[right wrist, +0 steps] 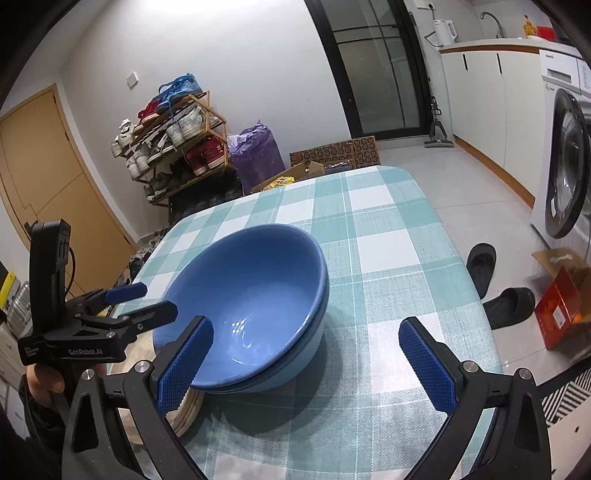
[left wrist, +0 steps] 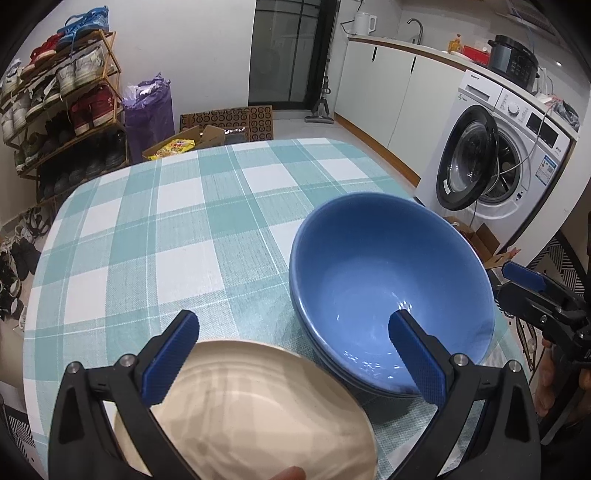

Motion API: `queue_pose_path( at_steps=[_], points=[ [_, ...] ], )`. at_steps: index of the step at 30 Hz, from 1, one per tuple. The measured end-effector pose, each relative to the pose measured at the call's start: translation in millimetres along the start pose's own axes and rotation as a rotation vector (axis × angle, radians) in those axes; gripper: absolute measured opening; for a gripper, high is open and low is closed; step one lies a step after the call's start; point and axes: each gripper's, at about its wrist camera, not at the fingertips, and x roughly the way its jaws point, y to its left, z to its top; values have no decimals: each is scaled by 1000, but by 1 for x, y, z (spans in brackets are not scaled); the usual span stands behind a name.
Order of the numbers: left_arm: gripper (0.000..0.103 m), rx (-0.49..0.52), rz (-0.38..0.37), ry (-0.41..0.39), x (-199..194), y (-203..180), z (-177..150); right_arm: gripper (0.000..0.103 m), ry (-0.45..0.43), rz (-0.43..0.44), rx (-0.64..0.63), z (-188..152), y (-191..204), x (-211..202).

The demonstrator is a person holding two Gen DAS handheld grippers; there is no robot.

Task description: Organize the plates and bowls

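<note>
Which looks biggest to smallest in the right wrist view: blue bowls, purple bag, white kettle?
1. Blue bowls, a nested stack close to the camera.
2. Purple bag, on the floor beside the shoe rack.
3. White kettle, far off on the counter.
Apparent size only; distance skews it.

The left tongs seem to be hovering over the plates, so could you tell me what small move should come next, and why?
Probably lower the left tongs onto the near edge of the beige plates. They are open and hold nothing, the plates lie just under them, and the blue bowls already sit nested beside them. The right tongs are open too.
</note>
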Motion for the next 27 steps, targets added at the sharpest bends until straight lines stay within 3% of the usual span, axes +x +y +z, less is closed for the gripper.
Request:
queue_pose_path(
  at_steps=[27],
  points=[
    [103, -101, -71, 58, 13, 0, -4, 102, 56, 89, 128, -7, -12, 33]
  ],
)
